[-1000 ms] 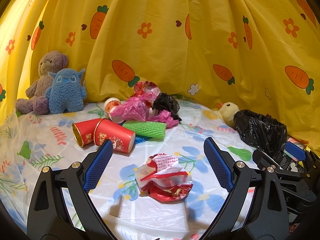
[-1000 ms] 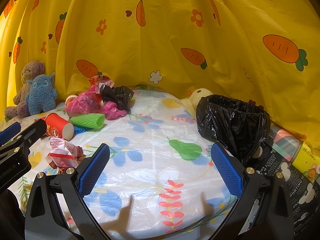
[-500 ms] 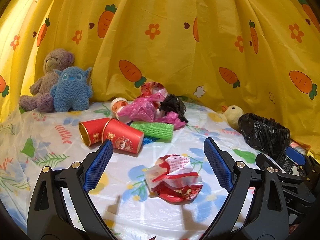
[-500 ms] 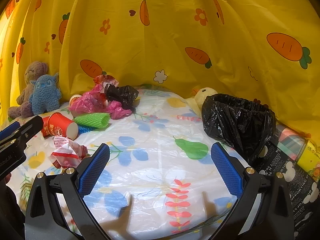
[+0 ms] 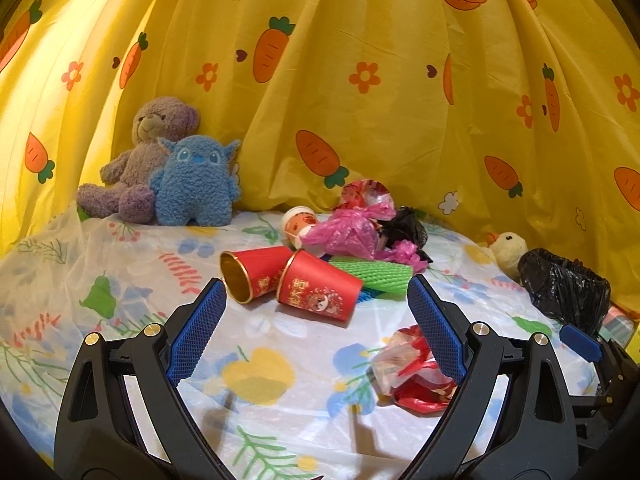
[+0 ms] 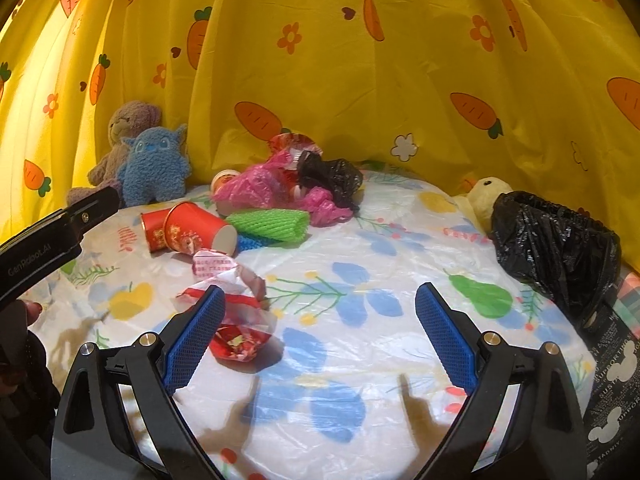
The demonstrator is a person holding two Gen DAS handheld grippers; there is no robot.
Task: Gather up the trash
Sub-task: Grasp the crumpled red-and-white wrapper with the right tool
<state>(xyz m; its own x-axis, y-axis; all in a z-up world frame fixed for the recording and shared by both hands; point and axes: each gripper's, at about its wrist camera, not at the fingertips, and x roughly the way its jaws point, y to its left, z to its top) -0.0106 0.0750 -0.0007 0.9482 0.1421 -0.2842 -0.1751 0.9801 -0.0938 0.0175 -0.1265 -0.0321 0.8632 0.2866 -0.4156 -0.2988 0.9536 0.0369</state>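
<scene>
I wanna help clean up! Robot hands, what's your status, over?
Both tongs, left and right, open, empty. Crumpled wrapper nearest, untouched. Black bin bag open, path unobstructed.

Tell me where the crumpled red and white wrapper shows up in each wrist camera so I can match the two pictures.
Left wrist view: the crumpled wrapper lies low and right of centre, partly behind the left gripper's right finger.
Right wrist view: it lies left of centre, partly behind the right gripper's left finger.
Shared landmark: the nearer red paper cup, lying on its side just beyond the wrapper.
</scene>
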